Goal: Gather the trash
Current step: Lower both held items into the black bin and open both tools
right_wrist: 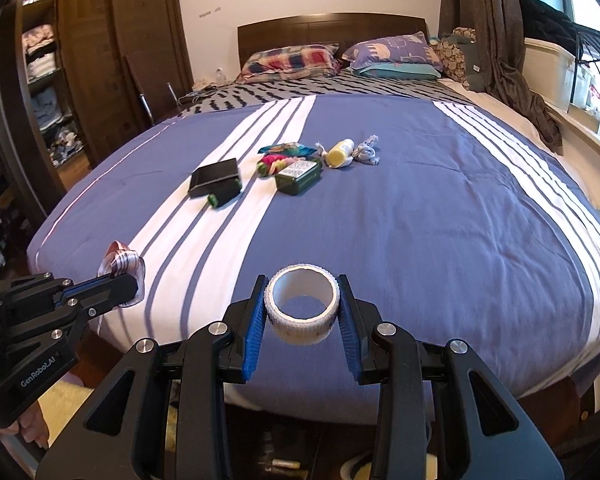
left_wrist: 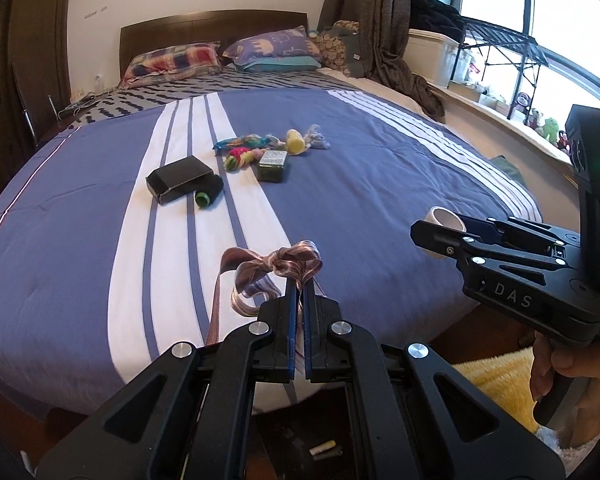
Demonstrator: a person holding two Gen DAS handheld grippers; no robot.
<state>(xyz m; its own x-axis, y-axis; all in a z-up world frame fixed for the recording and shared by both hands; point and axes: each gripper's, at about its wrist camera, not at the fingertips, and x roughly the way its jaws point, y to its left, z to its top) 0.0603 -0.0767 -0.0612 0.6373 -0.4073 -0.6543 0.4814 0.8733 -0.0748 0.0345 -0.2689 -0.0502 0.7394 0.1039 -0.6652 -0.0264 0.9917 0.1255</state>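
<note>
A blue and white striped bed (left_wrist: 100, 208) carries a black box (left_wrist: 179, 179) and other litter mid-quilt. Above its near edge, the right tongs (right_wrist: 302, 308) clamp a roll of tape (right_wrist: 302, 306), and the left tongs (left_wrist: 299, 284) pinch a pink ribbon bow (left_wrist: 284, 266) tight.
</note>
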